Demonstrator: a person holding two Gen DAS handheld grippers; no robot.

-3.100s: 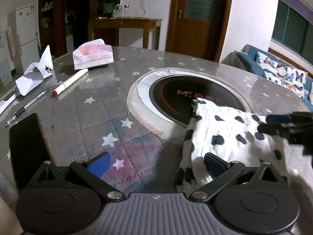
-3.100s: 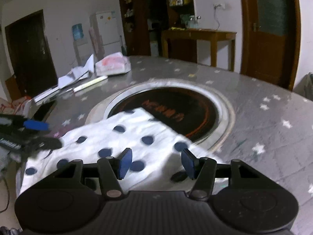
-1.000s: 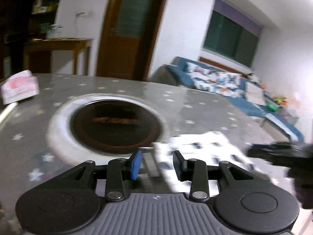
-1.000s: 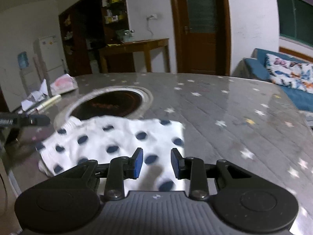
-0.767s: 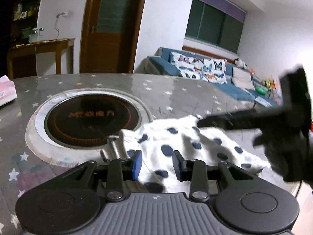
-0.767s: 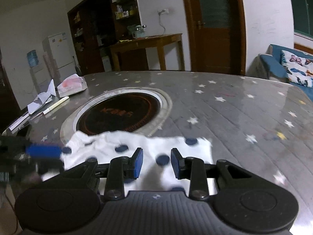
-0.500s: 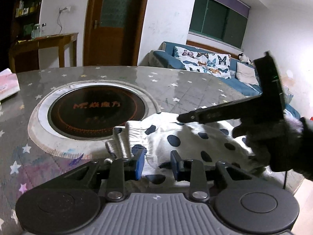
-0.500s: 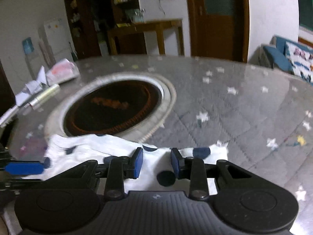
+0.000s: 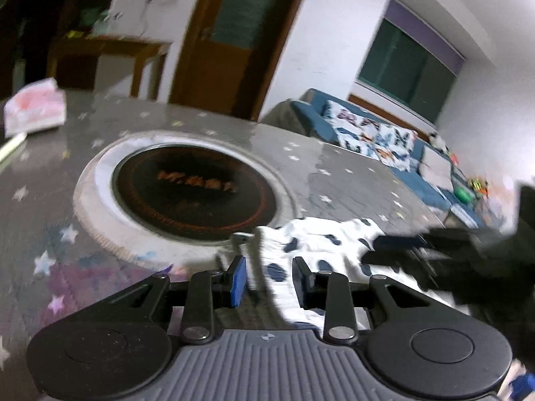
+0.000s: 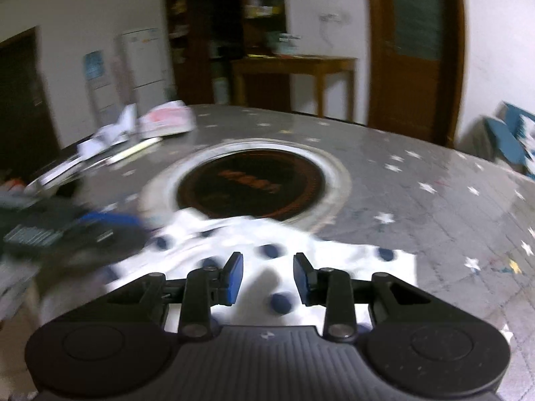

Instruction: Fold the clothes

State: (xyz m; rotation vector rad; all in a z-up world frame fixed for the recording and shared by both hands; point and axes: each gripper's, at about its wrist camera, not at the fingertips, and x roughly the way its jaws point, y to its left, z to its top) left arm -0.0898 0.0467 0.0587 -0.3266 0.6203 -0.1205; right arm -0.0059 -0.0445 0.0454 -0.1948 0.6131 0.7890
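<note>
A white garment with dark blue dots (image 9: 317,237) lies on the grey star-patterned table (image 9: 334,183), just in front of the round black cooktop (image 9: 194,190). My left gripper (image 9: 269,279) hangs low over the garment's left edge; its jaws are opening, and a fold of cloth shows in the gap with no pad pressing it. My right gripper (image 10: 267,275) hovers over the garment (image 10: 301,244) near its right part, jaws also opening, cloth below them. Each view shows the other gripper as a dark blur: the right gripper (image 9: 434,254) and the left gripper (image 10: 67,230).
A pink tissue pack (image 9: 33,110) (image 10: 167,120), a white marker (image 10: 133,150) and crumpled paper (image 10: 107,137) lie at the table's far left. The table edge runs close behind the garment. A blue sofa (image 9: 384,140) stands beyond the table.
Both views now blur with motion. The right gripper has come down from above the garment to its right edge. Both pairs of jaws stand a little wider, and the left view has rolled.
</note>
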